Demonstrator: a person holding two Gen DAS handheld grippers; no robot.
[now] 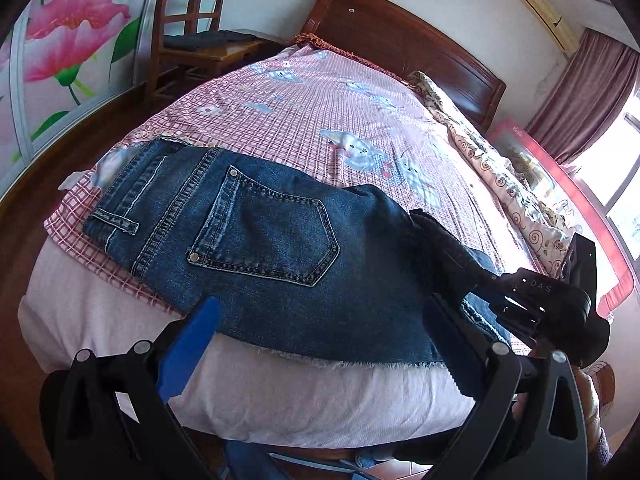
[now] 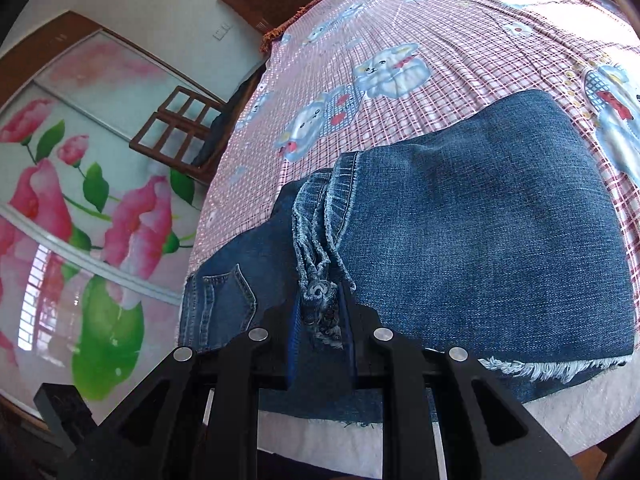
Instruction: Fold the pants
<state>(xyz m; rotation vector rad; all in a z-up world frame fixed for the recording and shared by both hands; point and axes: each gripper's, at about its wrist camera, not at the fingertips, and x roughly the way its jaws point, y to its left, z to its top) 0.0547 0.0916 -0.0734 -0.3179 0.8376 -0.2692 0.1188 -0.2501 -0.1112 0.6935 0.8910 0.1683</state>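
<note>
Blue denim pants [image 1: 264,240] lie folded near the front edge of the bed, back pocket up, frayed hem at the edge. My left gripper [image 1: 320,328] is open, its blue fingers [image 1: 192,344] spread just before the hem, holding nothing. My right gripper [image 1: 432,240] shows in the left wrist view, resting on the pants' right end. In the right wrist view it [image 2: 322,320] is shut on a bunched fold of the pants [image 2: 480,232], with denim pinched between its pads.
The bed carries a pink checked sheet [image 1: 320,104] with cartoon prints. A floral quilt [image 1: 500,176] lies along its right side. A wooden headboard [image 1: 400,44] is at the far end. A wooden chair [image 1: 188,20] and flowered wardrobe doors [image 1: 60,48] stand at the left.
</note>
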